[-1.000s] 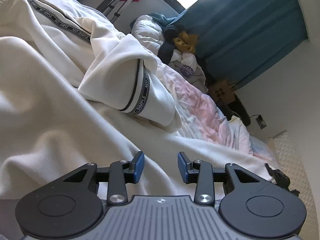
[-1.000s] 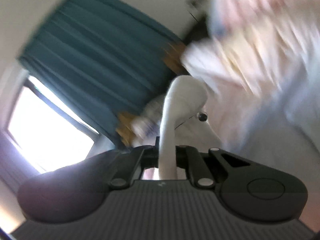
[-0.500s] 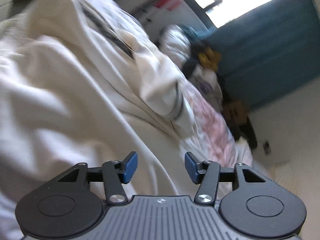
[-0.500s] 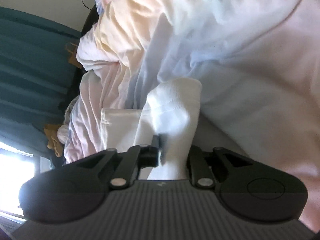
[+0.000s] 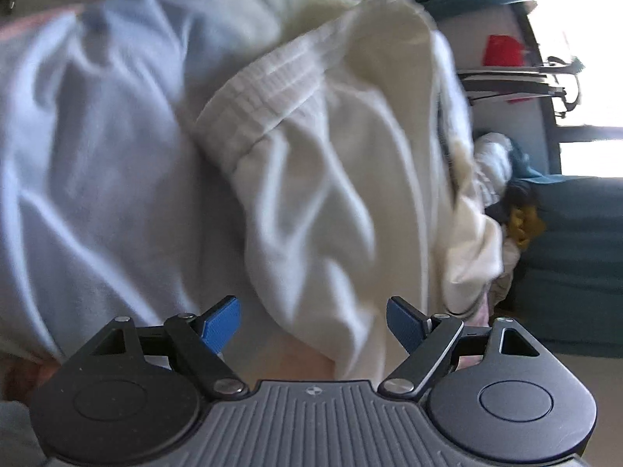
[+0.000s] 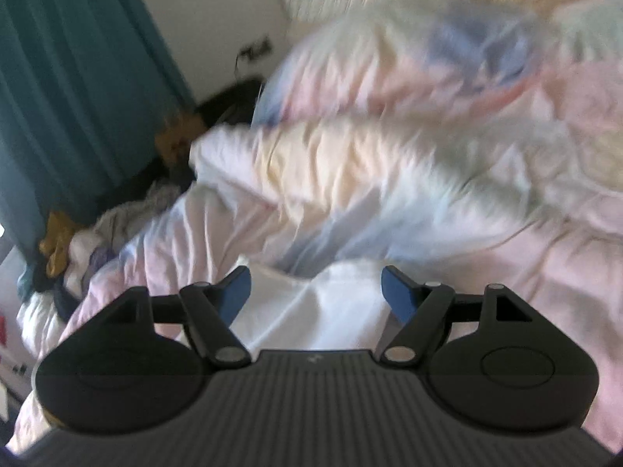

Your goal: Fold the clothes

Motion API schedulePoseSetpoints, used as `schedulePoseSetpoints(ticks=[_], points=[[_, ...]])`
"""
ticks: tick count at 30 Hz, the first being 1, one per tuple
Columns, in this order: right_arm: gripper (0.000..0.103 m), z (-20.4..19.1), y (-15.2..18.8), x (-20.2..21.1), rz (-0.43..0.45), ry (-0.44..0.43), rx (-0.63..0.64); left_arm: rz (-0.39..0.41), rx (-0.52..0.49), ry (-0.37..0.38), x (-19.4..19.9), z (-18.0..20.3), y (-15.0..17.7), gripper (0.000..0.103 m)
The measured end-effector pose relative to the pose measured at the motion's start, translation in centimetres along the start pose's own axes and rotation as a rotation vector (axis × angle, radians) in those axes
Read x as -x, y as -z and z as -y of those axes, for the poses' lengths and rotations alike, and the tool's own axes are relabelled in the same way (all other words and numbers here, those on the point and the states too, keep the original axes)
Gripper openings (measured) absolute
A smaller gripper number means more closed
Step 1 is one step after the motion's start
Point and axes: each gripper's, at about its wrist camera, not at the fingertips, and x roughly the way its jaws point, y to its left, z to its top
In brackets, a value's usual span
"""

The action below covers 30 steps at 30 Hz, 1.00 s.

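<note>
The left hand-held gripper (image 5: 313, 325) is hovering released, its blue pads spread wide with nothing clamped between them. Directly ahead of it, a cream-white garment (image 5: 331, 179) is lying bunched on the bed, its ribbed waistband (image 5: 253, 105) running diagonally across the upper middle of the left wrist view. The lower edge of the garment is sagging down into the gap between the pads, though whether it is touching either pad cannot be told through the blur. To the left of the garment, a pale blue sheet (image 5: 97, 163) is spreading in soft wrinkles.

The right hand-held gripper (image 6: 315, 294) is also standing released, pads wide apart. A white piece of cloth (image 6: 311, 311) is lying between and just beyond its pads, resting on the pink bedding (image 6: 564, 272); neither pad is visibly pinching it. Beyond the cloth, a crumpled pastel duvet (image 6: 370, 163) is heaped across the bed, heavily blurred. At the left of the right wrist view, a teal curtain (image 6: 78, 78) is hanging, with a pile of clothes (image 6: 78, 241) sitting near its foot.
</note>
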Motion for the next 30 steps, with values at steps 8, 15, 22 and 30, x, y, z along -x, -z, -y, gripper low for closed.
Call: schedulePoseSetpoints(ticks=[8,15,22,30], points=[[0.078,5.8,-1.4,-0.4,0.001,0.104,-0.311,0.043,0.156,0.022,-2.9,-2.8,-3.4,0.081],[0.079,4.5,-0.3,-0.7,-0.074,-0.065,-0.349,0.141,0.157,0.028,-2.3,-3.3,-5.5,0.041],[0.078,-6.5,7.3,-0.1,-0.379,-0.415,0.186,0.241,0.064,0.04,1.2,-1.9,-5.1,0.008],[0.077,-11.6,16.5,1.4,-0.527,-0.488,0.615,0.173,-0.19,-0.154,2.2,-1.1,-7.0,0.008]])
